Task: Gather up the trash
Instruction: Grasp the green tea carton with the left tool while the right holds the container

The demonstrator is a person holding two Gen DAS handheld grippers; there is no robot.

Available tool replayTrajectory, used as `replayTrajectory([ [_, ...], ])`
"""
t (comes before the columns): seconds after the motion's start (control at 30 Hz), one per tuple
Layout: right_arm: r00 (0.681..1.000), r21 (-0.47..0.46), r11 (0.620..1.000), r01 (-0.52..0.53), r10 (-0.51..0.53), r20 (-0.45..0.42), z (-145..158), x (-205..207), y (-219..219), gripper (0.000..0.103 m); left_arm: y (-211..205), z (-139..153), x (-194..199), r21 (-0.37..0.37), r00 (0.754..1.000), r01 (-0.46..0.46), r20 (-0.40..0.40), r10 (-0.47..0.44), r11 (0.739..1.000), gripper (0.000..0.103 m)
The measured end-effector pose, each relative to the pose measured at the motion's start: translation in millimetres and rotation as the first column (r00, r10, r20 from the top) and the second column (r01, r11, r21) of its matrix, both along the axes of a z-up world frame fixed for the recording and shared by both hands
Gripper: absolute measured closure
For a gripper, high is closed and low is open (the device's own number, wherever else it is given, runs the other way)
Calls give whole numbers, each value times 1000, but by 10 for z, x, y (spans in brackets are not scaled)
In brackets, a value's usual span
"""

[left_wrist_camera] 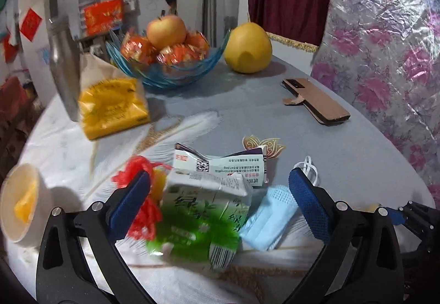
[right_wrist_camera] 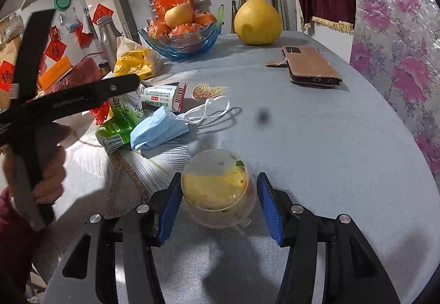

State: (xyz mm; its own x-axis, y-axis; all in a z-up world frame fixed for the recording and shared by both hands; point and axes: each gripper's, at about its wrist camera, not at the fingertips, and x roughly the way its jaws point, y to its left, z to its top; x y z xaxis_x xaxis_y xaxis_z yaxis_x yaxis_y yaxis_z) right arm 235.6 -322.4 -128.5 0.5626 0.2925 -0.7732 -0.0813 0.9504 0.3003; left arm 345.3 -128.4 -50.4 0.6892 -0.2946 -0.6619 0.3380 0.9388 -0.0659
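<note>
Trash: green tea carton (left_wrist_camera: 192, 221), crushed, lies mid-surface against a white carton (left_wrist_camera: 220, 166), red netting (left_wrist_camera: 137, 194) and a blue face mask (left_wrist_camera: 268, 217).
Handling: likely light, soft and crinkly; best pinched across its flattened body.
Left gripper (left_wrist_camera: 220, 202): jaws wide, straddling the carton, pads not pressing.
Right gripper (right_wrist_camera: 218, 210): jaws half open around a clear plastic cup (right_wrist_camera: 220, 194) of yellowish leftovers; contact uncertain.
Surroundings: fruit bowl (left_wrist_camera: 170, 67), pomelo (left_wrist_camera: 247, 48), phone (left_wrist_camera: 316, 100) on the grey surface (left_wrist_camera: 357, 166).
</note>
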Motion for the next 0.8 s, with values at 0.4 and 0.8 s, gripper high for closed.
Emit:
replayTrajectory([
  [0.4,1000,6,1000,-2,2,4,2,-6,-2,48,369,-284,-50,24,993,-24,-115,27,999,25],
  [0.8,1000,4,1000,4,-4,12,15,-14,-13,48,591,-258,-450,-35,991,-36,-130,31,999,12],
])
